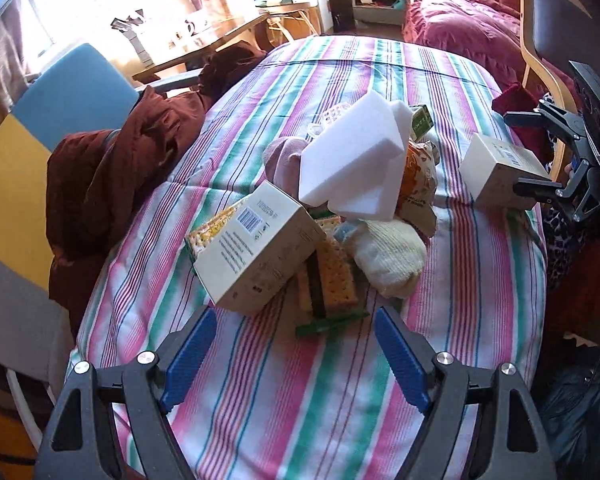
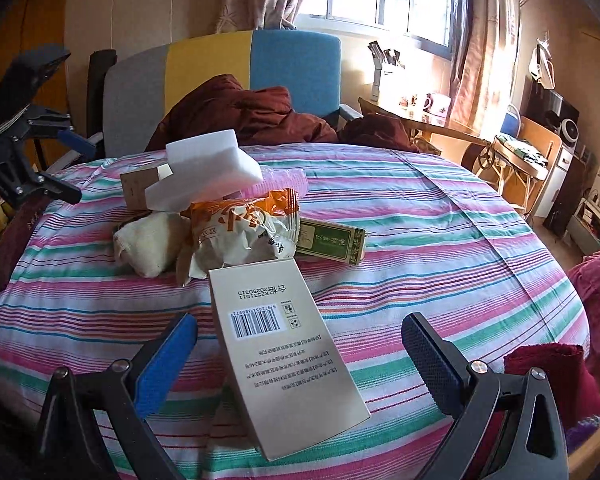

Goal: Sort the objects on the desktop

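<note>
Sorting stage: early, judging by most items heaped mid-surface, unsorted.
Surface: round, striped cloth, carries everything.
Pile: white foam blocks on top, leaning on snack bag and pale cloth bundle; cracker-print sponges underneath; beige barcode box tilted against the heap, propped not flat.
Green box: lying flat just beside snack bag, on the side away from the foam.
White box: apart from pile, near surface edge, barcode face up; probably first item pulled out to start a boxes group.
Right gripper: spread wide, fingers either side of white box, no contact visible; lined up for a pinch or just let go, cannot tell which.
Left gripper: spread, empty, hovering just short of sponges and beige box; likely waiting for next pick.
Risk: foam stack loose, pulling the beige box could topple it.
Surroundings: maroon garment on colour-block chair beyond surface, not part of sort.
</note>
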{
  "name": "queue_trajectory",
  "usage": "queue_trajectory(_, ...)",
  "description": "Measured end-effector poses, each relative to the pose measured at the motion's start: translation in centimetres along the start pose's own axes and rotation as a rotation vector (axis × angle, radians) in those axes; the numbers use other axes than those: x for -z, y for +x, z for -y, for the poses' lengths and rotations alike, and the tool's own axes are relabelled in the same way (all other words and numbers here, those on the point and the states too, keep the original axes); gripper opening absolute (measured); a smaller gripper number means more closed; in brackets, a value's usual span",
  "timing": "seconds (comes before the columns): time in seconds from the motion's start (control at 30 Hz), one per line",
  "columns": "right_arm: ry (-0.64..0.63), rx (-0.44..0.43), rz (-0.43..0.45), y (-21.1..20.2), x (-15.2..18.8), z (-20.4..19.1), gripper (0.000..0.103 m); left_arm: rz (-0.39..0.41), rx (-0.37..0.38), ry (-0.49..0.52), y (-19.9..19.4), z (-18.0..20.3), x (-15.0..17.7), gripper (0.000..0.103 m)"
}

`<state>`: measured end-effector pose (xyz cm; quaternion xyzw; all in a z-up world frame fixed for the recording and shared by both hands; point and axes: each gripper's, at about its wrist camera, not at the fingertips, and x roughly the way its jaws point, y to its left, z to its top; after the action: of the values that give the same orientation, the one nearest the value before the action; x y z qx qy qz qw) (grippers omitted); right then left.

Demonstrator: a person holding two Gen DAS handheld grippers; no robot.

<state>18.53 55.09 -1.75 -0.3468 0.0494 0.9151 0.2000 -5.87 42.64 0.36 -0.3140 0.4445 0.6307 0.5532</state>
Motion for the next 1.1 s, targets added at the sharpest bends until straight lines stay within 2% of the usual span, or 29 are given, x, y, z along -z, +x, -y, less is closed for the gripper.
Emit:
queue_trajectory(0.3,0.005,-0.107,-0.043,2.1,-0.4,0.6,0.103,-0.077,0.054,0.147,4.6,-3.1,-3.2,0.083)
queue_trajectory(0.5,-0.009,-0.151,-0.090,3.0,-0.2,0.3,0.103,-0.084,0.122,0.195,7.4,-4.2,-4.8,0.083)
queue_trajectory(0.63,0.000,-0.160,-0.111,3.7,-0.1,0.4,0.103,-0.097,0.183,0.182,9.0,-4.3,-5.0,0.083)
queue_trajectory(0.77,0.024,-0.174,-0.111,3.8,0.0,0.8,0.103,-0.116,0.246,0.093,9.8,-4.7,-3.9,0.080)
queue_trajectory(0.83,0.051,-0.184,-0.102,3.7,0.0,1.2,0.103,-0.106,0.275,0.021,9.6,-5.1,-3.3,0.066)
queue_trajectory(0.9,0.081,-0.189,-0.094,3.8,0.0,1.6,0.100,-0.085,0.293,-0.078,8.8,-5.6,-2.3,0.058)
queue_trajectory(0.97,0.099,-0.185,-0.091,3.7,0.2,1.8,0.091,-0.088,0.264,-0.167,8.1,-5.6,-1.1,0.054)
queue_trajectory(1.03,0.109,-0.169,-0.088,3.8,0.3,1.8,0.074,-0.091,0.245,-0.247,7.5,-5.3,0.3,0.052)
queue_trajectory(1.1,0.123,-0.149,-0.085,3.7,0.5,1.9,0.063,-0.090,0.239,-0.326,6.9,-4.8,1.8,0.052)
